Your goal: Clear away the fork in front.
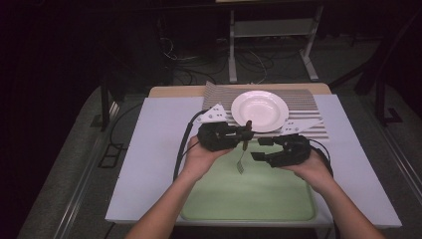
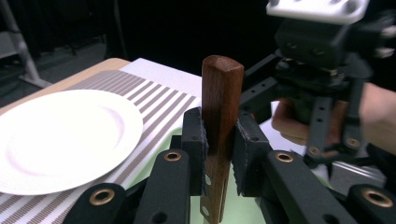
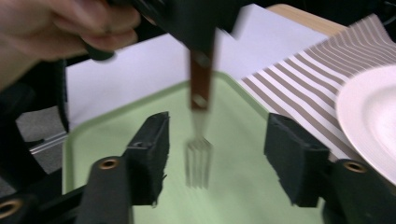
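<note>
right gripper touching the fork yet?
Apart. The right gripper view shows the right gripper open, with green tray visible either side of the fork, which hangs from the left gripper.

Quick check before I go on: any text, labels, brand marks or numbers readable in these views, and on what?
None: no view shows a readable word, number or sign.
The white plate, striped placemat and green tray are unmarked.
The fork, held by its wooden handle in the left gripper, bears rivets only, no stamp.
The right gripper shows no label.
</note>
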`<state>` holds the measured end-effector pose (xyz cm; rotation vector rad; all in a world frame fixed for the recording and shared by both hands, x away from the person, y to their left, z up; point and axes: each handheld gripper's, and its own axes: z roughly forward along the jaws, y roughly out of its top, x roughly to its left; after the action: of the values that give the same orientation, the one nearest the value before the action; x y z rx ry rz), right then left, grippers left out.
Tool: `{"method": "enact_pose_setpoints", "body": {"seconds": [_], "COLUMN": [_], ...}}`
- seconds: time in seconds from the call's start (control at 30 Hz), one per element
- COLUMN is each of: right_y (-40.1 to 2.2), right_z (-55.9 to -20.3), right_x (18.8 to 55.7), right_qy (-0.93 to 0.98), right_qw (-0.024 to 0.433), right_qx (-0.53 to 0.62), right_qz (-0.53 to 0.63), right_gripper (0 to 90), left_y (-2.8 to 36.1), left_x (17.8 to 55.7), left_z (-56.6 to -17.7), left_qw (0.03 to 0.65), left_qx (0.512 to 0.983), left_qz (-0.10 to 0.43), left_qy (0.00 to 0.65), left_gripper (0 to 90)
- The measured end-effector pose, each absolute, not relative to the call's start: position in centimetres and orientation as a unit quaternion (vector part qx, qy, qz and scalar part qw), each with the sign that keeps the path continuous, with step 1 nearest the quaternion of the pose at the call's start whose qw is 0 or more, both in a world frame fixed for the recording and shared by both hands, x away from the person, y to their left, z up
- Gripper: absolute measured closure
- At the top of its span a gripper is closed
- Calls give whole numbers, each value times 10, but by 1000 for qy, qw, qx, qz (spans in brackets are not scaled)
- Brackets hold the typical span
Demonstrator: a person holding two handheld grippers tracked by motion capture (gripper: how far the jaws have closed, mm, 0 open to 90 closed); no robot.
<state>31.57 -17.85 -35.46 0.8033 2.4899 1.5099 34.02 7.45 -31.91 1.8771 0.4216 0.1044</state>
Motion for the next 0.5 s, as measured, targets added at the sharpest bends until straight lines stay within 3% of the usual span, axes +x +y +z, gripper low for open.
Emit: {"method": "enact_pose_setpoints", "body": {"seconds": [0.2,0.3,0.5], "right_y": [-207,-227,-256], "right_z": [-370,-384,-405], "right_x": [316,310,298], "right_qy": [807,805,800], "right_qw": [83,128,153], "right_qx": [307,328,350], "right_qz": [498,478,463], "right_gripper": [211,139,104], "left_y": [96,114,143], "left_x": [342,342,334], "left_z": [-319,-324,-328], "left_qw": [569,568,579], "left_qx": [800,801,793], "left_qz": [43,41,33], "left_qy": [186,188,185], "left_gripper": [770,771,768]}}
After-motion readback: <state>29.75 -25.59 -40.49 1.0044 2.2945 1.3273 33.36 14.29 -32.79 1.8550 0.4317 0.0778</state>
